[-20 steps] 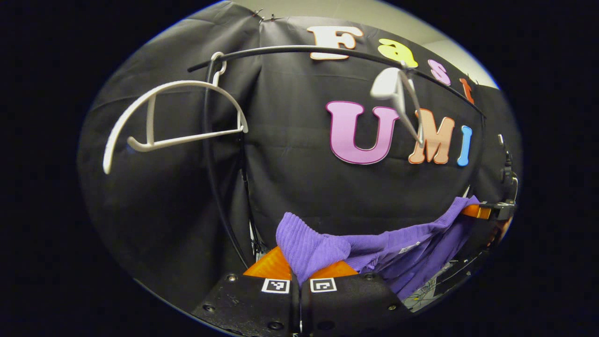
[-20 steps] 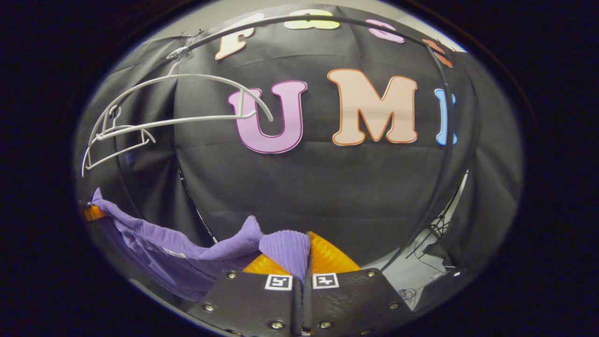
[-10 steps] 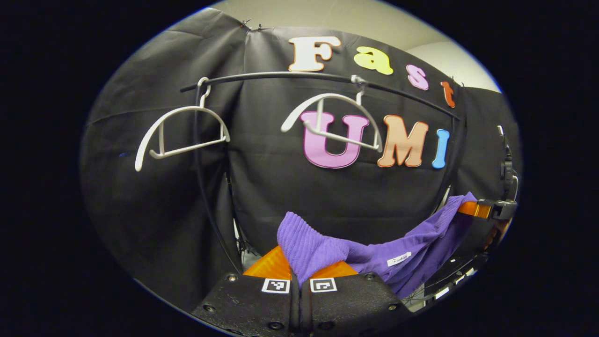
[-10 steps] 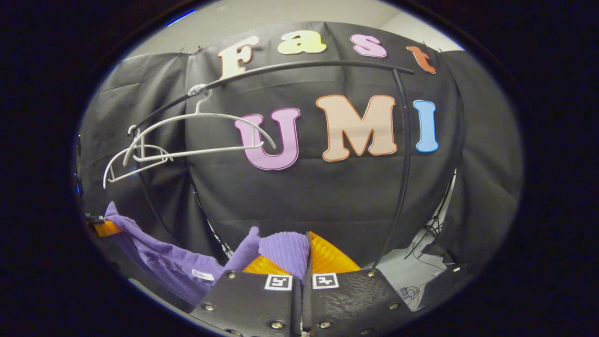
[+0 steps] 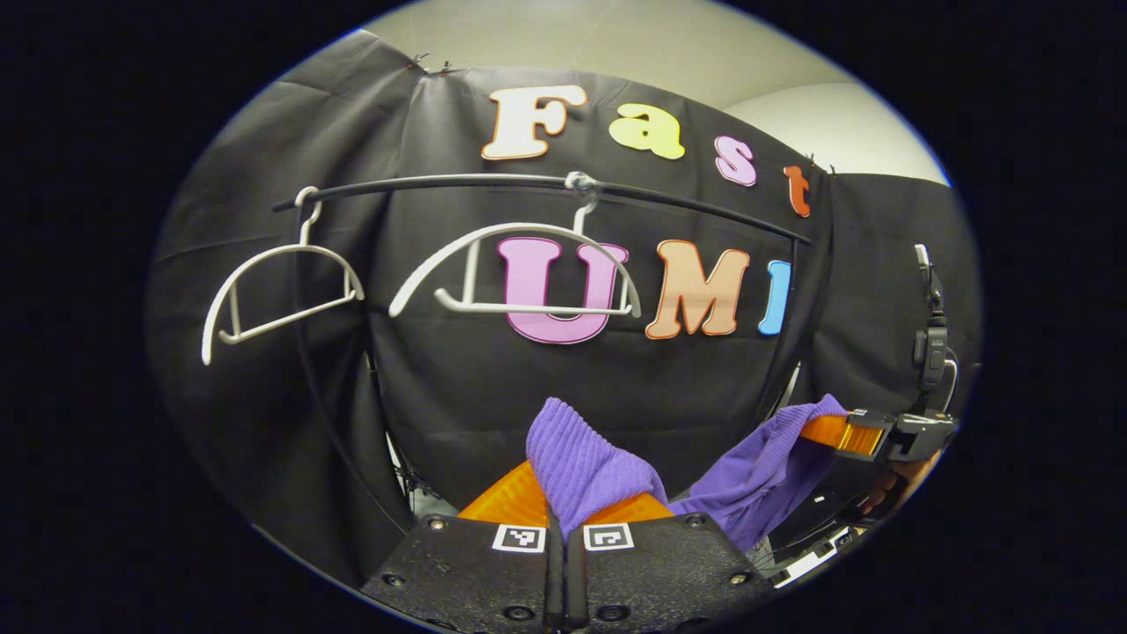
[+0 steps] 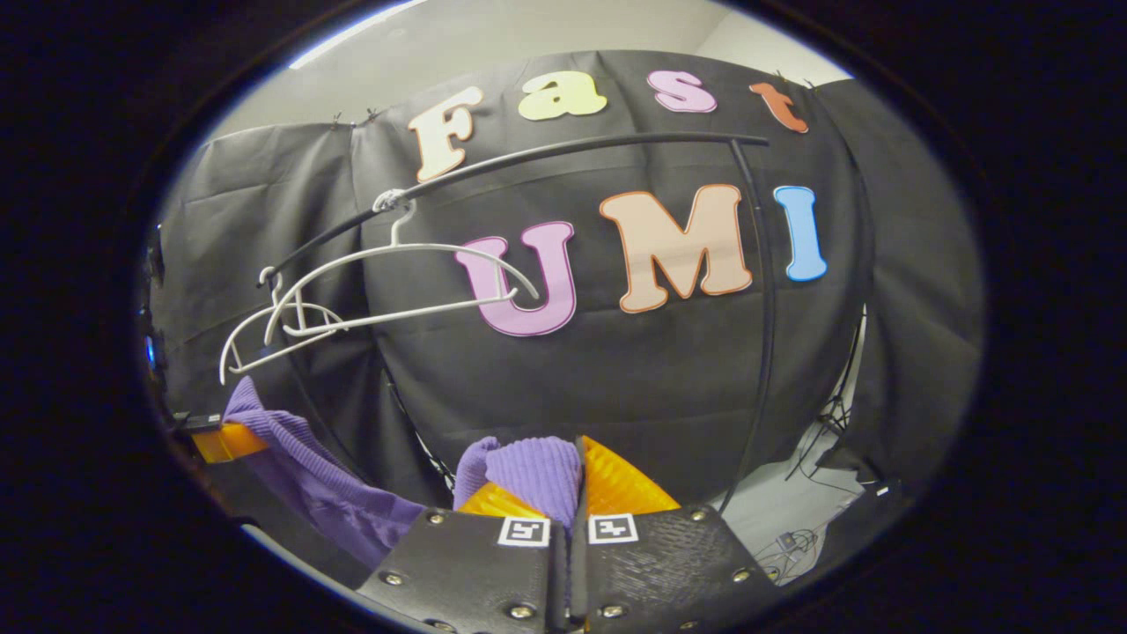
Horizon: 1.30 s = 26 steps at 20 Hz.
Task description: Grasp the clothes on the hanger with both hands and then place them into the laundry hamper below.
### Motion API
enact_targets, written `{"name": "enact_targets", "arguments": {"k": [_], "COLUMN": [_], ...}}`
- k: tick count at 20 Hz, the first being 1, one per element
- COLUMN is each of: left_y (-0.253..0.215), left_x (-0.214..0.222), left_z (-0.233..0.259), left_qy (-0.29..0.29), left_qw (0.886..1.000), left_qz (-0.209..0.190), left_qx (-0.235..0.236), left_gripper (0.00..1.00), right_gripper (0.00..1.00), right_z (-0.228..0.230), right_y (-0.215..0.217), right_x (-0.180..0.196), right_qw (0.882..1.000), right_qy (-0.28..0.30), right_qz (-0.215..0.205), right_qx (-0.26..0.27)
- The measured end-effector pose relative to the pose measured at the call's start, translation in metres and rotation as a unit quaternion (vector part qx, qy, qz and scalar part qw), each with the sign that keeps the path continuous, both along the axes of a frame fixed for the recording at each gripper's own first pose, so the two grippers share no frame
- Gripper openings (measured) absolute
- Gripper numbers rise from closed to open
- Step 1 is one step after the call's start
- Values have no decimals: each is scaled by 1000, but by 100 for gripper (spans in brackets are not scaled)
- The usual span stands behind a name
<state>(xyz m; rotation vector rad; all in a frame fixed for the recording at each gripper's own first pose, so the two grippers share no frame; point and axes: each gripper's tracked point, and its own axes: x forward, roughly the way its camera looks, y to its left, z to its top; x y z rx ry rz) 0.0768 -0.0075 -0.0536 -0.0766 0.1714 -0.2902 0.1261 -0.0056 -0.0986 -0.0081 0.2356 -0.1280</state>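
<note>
backdrop: a black cloth wall (image 5: 563, 370) was hung behind the scene, with a pale plain wall (image 5: 669, 62) seen above it.
rail: a thin black metal clothes rail (image 5: 440, 182) was stretched across the upper part of the left gripper view; in the right gripper view its bar (image 6: 581, 147) was bent down into an upright post at the right.
hangers: two bare white plastic hangers were hooked on the rail, one at the left end (image 5: 273, 291) and one near the middle (image 5: 519, 269); in the right gripper view they were seen overlapped at the left (image 6: 387, 282).
garment: a purple ribbed knit garment (image 5: 585, 462) was held off the hangers, below the rail, and was slung in a sagging span between the two grippers.
left gripper (image 5: 563, 519): its fingers were closed together on a bunched corner of the garment, which was puffed up above the tips.
right gripper (image 6: 577, 506): its fingers were likewise clamped on the other bunched corner (image 6: 533, 471); in the left gripper view it was seen at the far right (image 5: 845, 431), with fabric draped from it.
floor: pale floor with dark cables (image 6: 792, 528) was seen at the lower right of the right gripper view.
</note>
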Motion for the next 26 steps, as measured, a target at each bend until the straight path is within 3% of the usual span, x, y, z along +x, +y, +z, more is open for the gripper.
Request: {"name": "enact_targets", "arguments": {"k": [6,13,18,26], "left_y": [-38,-66,-73,-83], "left_x": [25,69,108,157], "left_z": [23,13,-22,-106], "left_qy": [-36,-20,10,55], "left_qw": [999,999,999,997], "left_qz": [-21,-32,-31,-34], "left_qx": [21,7,9,43], "left_gripper": [2,2,2,2], "right_gripper": [2,0,3,4], "right_z": [8,5,-23,-98], "right_y": [14,16,11,-1], "right_x": [16,57,94,137], "right_qw": [1000,1000,999,993], "right_qy": [-3,4,31,119], "right_qz": [-1,-12,-15,-16], "right_qx": [19,21,2,-11]}}
